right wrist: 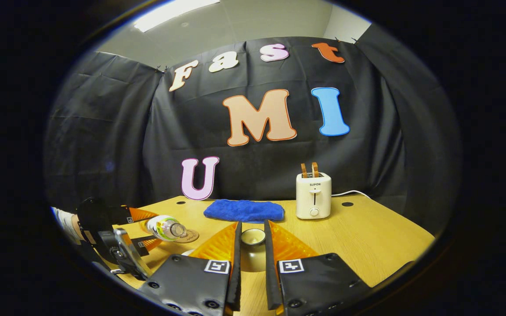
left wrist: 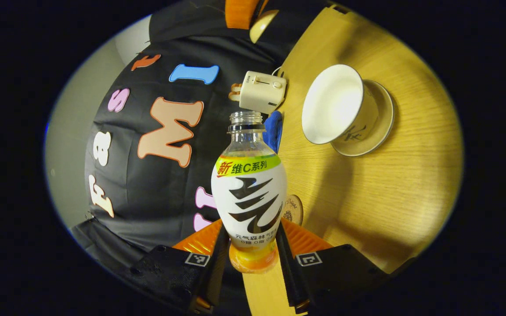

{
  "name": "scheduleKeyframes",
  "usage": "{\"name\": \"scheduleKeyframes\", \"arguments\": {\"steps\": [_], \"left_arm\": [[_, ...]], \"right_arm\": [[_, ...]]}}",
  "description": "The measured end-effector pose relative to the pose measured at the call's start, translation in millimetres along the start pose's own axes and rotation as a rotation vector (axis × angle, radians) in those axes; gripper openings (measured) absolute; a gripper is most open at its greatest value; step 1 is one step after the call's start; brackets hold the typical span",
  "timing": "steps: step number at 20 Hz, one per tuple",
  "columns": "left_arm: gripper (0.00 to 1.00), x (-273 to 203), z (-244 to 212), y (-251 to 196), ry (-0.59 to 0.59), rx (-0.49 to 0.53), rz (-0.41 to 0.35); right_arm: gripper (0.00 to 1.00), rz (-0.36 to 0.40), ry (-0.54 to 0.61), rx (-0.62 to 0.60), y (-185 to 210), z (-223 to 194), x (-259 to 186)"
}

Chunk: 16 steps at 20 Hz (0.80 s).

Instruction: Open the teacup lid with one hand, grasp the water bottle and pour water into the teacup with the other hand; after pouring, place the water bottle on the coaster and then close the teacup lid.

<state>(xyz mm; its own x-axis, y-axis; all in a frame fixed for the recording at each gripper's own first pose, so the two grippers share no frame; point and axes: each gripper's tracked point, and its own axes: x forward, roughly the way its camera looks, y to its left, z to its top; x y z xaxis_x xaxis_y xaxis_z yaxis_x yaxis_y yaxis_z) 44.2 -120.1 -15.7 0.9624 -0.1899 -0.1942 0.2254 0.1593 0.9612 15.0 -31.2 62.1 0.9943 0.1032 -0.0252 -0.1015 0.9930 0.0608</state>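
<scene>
Water bottle, uncapped, clamped low on its body between both fingers of the left gripper; tipped well over, long axis near level, mouth aimed past the toaster at the tabletop's far edge; teacup on its saucer open, off to the side of that mouth, not beneath it, so swinging the neck across to the rim looks like the next need; coaster just behind the bottle; right gripper clenched on the teacup lid, held up off the tabletop, blue cloth beyond.
</scene>
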Motion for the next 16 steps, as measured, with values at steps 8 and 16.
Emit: {"name": "scheduleKeyframes", "arguments": {"steps": [8,16], "left_arm": [[0.55,4,12,3,-0.024,0.157,0.010],[0.56,1,14,6,-0.025,0.272,0.005]], "right_arm": [[0.29,0.000,-0.006,0.006,-2,4,-1],[0.29,0.002,-0.005,0.014,-2,5,-2]]}}
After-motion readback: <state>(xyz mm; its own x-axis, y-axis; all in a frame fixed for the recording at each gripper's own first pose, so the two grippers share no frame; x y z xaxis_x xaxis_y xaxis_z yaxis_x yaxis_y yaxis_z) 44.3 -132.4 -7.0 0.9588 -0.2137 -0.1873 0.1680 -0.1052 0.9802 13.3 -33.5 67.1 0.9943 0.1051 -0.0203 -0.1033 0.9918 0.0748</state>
